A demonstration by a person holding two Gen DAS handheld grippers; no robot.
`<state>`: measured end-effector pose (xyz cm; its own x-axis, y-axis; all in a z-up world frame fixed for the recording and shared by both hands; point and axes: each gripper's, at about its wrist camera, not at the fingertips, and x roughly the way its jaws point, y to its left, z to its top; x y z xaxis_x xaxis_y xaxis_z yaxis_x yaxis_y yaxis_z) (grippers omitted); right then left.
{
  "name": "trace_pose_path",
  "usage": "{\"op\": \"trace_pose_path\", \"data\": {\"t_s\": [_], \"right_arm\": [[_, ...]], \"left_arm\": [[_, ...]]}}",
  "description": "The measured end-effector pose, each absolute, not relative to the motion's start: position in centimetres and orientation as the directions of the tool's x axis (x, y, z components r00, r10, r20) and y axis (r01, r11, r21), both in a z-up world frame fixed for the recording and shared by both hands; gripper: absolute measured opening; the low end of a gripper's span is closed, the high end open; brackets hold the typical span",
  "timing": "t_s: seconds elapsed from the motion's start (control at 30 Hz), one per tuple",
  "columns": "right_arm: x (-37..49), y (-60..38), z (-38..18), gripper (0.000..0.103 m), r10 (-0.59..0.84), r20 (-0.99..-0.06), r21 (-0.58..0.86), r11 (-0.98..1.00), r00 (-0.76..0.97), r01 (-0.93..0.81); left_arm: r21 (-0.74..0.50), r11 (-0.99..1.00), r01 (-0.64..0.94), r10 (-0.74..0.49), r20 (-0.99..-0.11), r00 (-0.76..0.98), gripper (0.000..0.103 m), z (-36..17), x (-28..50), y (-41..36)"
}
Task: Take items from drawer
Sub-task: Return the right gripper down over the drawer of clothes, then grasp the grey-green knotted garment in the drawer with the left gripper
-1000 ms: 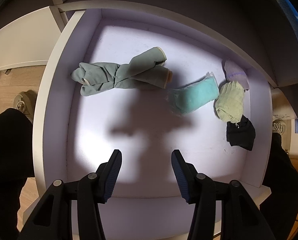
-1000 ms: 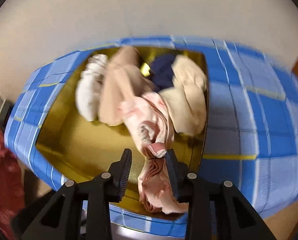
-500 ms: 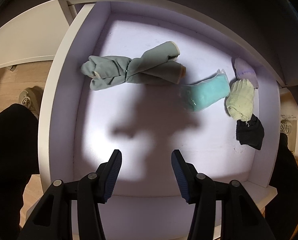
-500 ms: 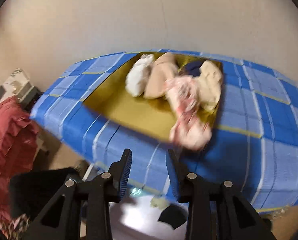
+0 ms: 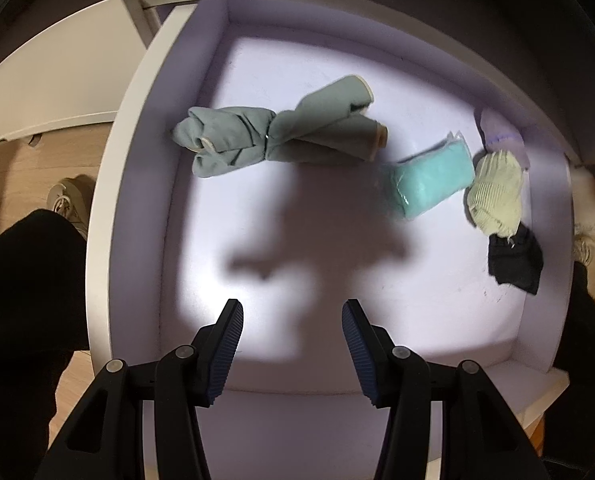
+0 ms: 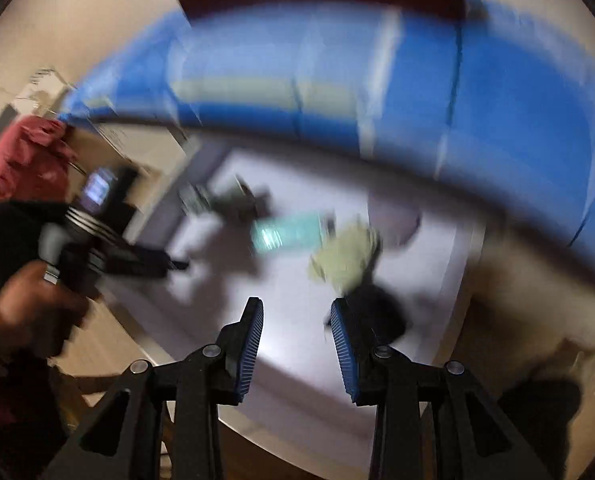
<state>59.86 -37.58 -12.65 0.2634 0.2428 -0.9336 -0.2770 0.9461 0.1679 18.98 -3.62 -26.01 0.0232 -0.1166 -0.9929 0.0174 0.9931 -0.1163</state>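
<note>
The white drawer (image 5: 129,168) is pulled out and holds a grey-green knotted cloth bundle (image 5: 277,136), a teal packet (image 5: 433,182), a pale green knit piece (image 5: 495,192), a lilac piece (image 5: 501,136) and a black piece (image 5: 515,260). My left gripper (image 5: 291,306) hangs open above the drawer's front part, pointing down with nothing between its fingers. The right wrist view is blurred. In it my right gripper (image 6: 296,304) hovers over the drawer's right front with a narrow empty gap, and the black piece (image 6: 381,312) lies just right of its tips. The teal packet (image 6: 289,232) and the pale green piece (image 6: 345,260) lie further in.
A blue checked container (image 6: 337,92) stands above the back of the drawer. At the left are a red cloth (image 6: 21,160) and the person's hand (image 6: 29,300) holding the other gripper. Dark trouser legs (image 5: 25,280) and a shoe (image 5: 67,200) stand on the wooden floor beside the drawer.
The right gripper let go of a pink cloth at the blue checked container and swung down to the drawer. The left gripper has barely moved.
</note>
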Motion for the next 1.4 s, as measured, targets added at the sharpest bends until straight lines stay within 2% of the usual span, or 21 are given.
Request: {"op": "trace_pose_path", "data": {"t_s": [0.13,0.2,0.23,0.27,0.33,0.57,0.83,1.0,1.23,1.4], "right_arm": [[60.0,-38.8,-17.8,0.036,0.258,-0.956,0.233,0.957,0.137,-0.174],[60.2,-39.4,-18.2,0.036,0.276,-0.951,0.257,0.957,0.139,-0.137],[60.2,-39.7,-18.4,0.038,0.290,-0.946,0.274,0.954,0.143,-0.123],[60.4,-40.2,-18.6,0.047,0.304,-0.941,0.292,0.952,0.152,-0.095],[60.5,-40.9,-19.2,0.054,0.282,-0.946,0.277,0.959,0.162,-0.055],[61.5,-40.8,-21.2,0.054,0.211,-0.969,0.208,0.977,0.127,-0.038],[61.6,-41.7,-21.8,0.055,0.244,-0.963,0.245,0.970,0.112,0.000],[61.5,-42.4,-21.5,0.055,0.266,-0.957,0.269,0.963,0.115,0.010],[61.3,-42.7,-21.3,0.055,0.283,-0.952,0.286,0.958,0.114,0.016],[61.6,-43.1,-21.1,0.055,0.300,-0.946,0.306,0.951,0.123,0.039]], "left_arm": [[-0.079,0.994,0.076,-0.081,-0.996,0.034,0.052,-25.9,19.2,-4.5],[-0.057,0.993,0.106,-0.063,-0.997,0.053,0.052,-25.7,19.4,-4.8],[-0.052,0.992,0.117,-0.059,-0.997,0.056,0.052,-25.6,19.6,-5.0],[-0.046,0.991,0.126,-0.054,-0.997,0.059,0.052,-25.6,19.8,-5.2],[-0.025,0.988,0.152,-0.035,-0.997,0.064,0.052,-25.7,20.2,-5.7],[0.070,0.963,0.259,0.045,-0.994,0.103,0.052,-26.0,22.7,-6.9],[0.221,0.863,0.454,0.165,-0.973,0.160,0.052,-27.1,25.9,-9.1],[0.263,0.809,0.526,0.211,-0.965,0.157,0.052,-28.1,27.2,-10.2],[0.177,0.836,0.519,0.170,-0.984,0.061,0.052,-29.5,29.3,-10.8],[-0.063,0.876,0.479,-0.001,-0.992,-0.128,0.052,-30.2,27.9,-11.2]]}}
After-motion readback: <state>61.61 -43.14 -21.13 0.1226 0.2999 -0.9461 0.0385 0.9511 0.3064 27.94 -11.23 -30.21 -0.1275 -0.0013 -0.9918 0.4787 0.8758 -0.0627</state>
